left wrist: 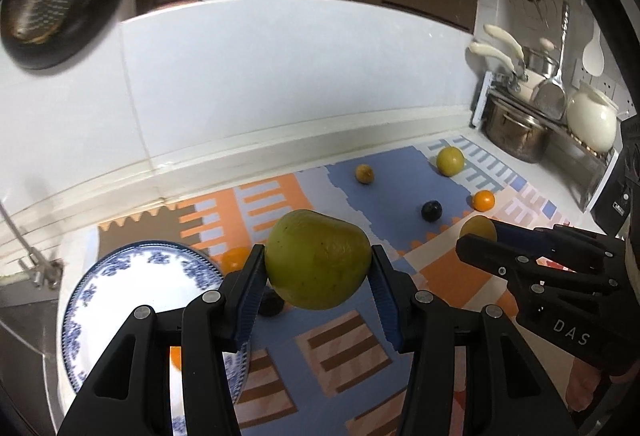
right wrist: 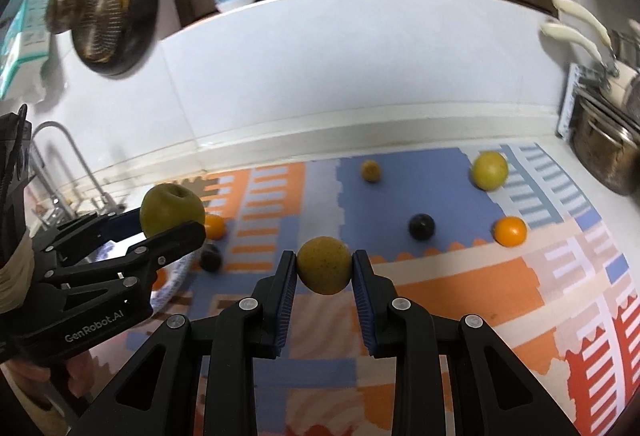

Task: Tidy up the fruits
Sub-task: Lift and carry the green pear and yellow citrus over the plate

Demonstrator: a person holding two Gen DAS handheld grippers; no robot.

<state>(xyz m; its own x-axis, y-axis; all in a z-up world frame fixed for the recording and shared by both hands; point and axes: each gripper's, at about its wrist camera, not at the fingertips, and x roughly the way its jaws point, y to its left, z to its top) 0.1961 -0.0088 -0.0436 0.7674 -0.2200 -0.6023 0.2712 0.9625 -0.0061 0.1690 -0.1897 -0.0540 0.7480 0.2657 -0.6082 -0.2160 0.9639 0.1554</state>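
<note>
- Nearest, the left gripper [left wrist: 318, 268] has its blue pads pressed on both sides of a large green fruit [left wrist: 318, 260], held clear above the patterned mat [left wrist: 360, 340].
- Likewise the right gripper [right wrist: 324, 272] is clamped narrow on a small yellow-brown fruit [right wrist: 324, 264], also held off the mat; from the left wrist it shows at about 3 o'clock.
- In the left wrist view, the blue-and-white plate [left wrist: 120, 292] sits at about 8 o'clock of the green fruit, on the mat's left end. Its white middle looks bare; an orange patch shows low behind the left gripper's finger, but whether it lies on the plate I cannot tell.
- Just beyond the plate's rim, two fruits rest on the mat: one orange fruit [right wrist: 214, 226] and one dark round fruit [right wrist: 211, 256], near each other.
- Farther out, toward 1 o'clock, four more lie well apart on the blue part of the mat: a dark fruit [right wrist: 421, 226], an orange one [right wrist: 510, 230], a small brownish one [right wrist: 370, 169] and a larger yellow-green one [right wrist: 490, 170] farthest back.
- Counted: two held, six loose on the mat; two dark, two orange among the loose ones.
- At the far right, a steel pot [left wrist: 514, 133] and a white jar [left wrist: 592, 119] stand on a rack; their contents are hidden.
</note>
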